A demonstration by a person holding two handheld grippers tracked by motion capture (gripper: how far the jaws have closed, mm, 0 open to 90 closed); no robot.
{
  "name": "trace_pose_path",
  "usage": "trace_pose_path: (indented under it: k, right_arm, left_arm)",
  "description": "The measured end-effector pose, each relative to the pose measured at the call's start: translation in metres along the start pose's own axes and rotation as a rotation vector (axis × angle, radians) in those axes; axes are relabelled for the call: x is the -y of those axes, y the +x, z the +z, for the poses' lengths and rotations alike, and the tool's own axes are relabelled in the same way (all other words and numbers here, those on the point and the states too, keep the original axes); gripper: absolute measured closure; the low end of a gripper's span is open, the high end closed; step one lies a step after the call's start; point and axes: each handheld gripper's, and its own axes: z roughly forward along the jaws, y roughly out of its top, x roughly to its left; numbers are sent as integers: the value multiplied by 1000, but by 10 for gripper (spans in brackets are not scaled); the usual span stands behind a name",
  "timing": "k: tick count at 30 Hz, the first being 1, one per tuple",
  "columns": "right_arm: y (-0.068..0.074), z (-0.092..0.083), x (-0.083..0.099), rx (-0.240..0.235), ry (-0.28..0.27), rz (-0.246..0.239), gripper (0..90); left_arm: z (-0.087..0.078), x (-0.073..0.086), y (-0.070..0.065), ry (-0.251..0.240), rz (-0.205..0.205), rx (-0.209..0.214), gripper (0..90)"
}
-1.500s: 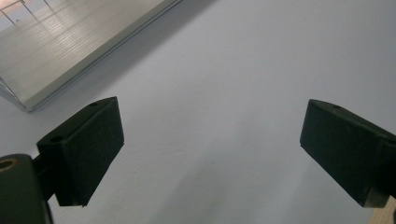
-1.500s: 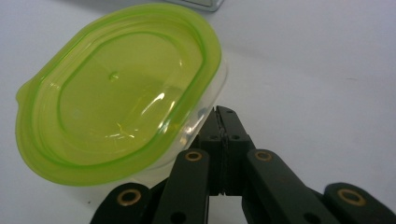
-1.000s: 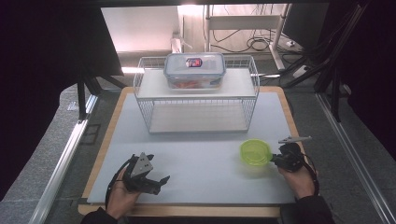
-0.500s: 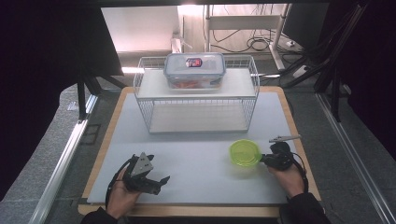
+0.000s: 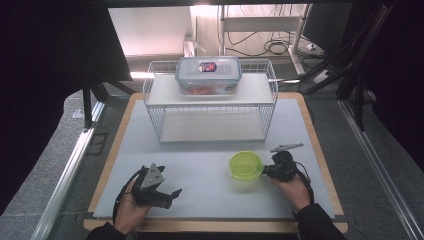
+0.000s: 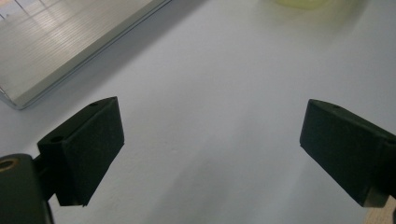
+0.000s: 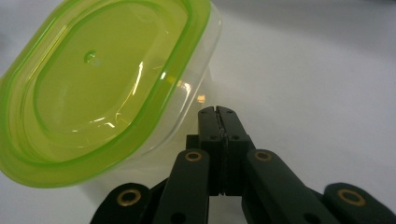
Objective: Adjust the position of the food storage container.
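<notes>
The right gripper (image 5: 266, 170) has its jaws pressed together with nothing between them, and its closed tip sits against the side wall of a small clear tub with a yellow-green lid (image 5: 246, 165), which rests on the white mat (image 5: 210, 175) at the near right, in front of the wire rack (image 5: 210, 107). From the right gripper view the tub (image 7: 100, 88) looks tilted or nudged rather than gripped, so the step in hand seems to be pushing the tub leftward across the mat towards the middle. The tub appears empty: through the translucent lid nothing shows inside. The left gripper (image 5: 165, 192) rests low at the near left, jaws well apart and holding nothing, with bare mat between its pads (image 6: 88, 149). On the rack's top shelf, at the far middle, stands a larger clear box with a clip-on lid (image 5: 208, 75); something orange-red shows through its wall, though what it is cannot be told. The rack's lower level looks bare. The next move probably calls for either continuing the push or opening the right jaws to take the tub by its rim, with care not to tip it.
</notes>
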Motion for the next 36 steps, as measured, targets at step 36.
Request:
trace_pose_path:
  k: [36]
  right_arm:
    - [55, 44, -31, -78, 30, -155, 875]
  left_arm:
    - [0, 0, -1, 7, 5, 14, 62]
